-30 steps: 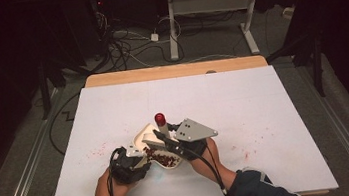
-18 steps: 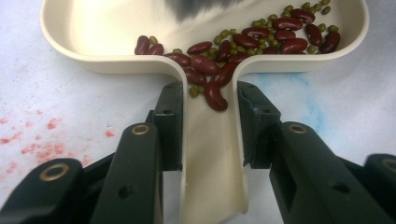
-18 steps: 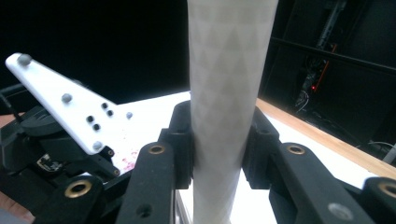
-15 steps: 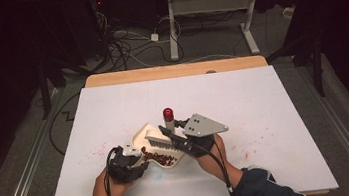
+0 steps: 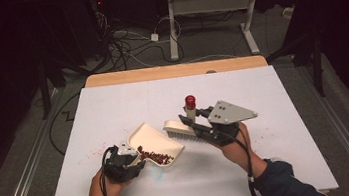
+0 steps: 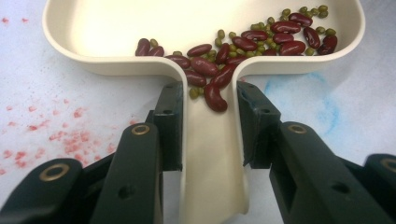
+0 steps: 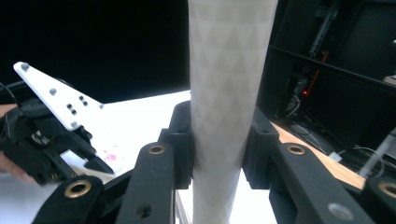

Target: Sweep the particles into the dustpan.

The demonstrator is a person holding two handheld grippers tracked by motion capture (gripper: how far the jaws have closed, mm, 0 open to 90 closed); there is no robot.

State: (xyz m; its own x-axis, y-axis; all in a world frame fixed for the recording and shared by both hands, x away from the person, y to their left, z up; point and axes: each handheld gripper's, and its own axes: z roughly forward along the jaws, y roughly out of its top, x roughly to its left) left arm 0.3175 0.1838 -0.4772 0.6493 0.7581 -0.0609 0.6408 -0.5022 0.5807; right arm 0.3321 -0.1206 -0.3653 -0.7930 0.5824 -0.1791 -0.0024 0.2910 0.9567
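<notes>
A cream dustpan [image 5: 151, 137] lies on the white table, holding red kidney beans and small green beans [image 5: 155, 156]. My left gripper [image 5: 133, 158] is shut on its handle [image 6: 210, 154]; the beans [image 6: 233, 46] lie along the pan's near wall and spill into the handle channel. My right gripper [image 5: 191, 120] is shut on the pale handle [image 7: 229, 93] of a brush. It holds the brush tilted above the table, just right of the pan, with its white bristled head [image 5: 180, 129] low and its red end cap [image 5: 190, 101] up. My left gripper [image 7: 51, 149] also shows in the right gripper view.
Pink-red crumbs speckle the table left of the pan [image 6: 60, 135] and at the right [image 5: 266, 119]. A blue smudge [image 6: 322, 102] marks the table by the pan. A wooden table edge [image 5: 174, 71] lies behind, with cables and desk legs [image 5: 172, 32] on the floor beyond.
My right gripper has lifted the brush up and to the right, away from the dustpan. The left gripper and the pan have stayed in place.
</notes>
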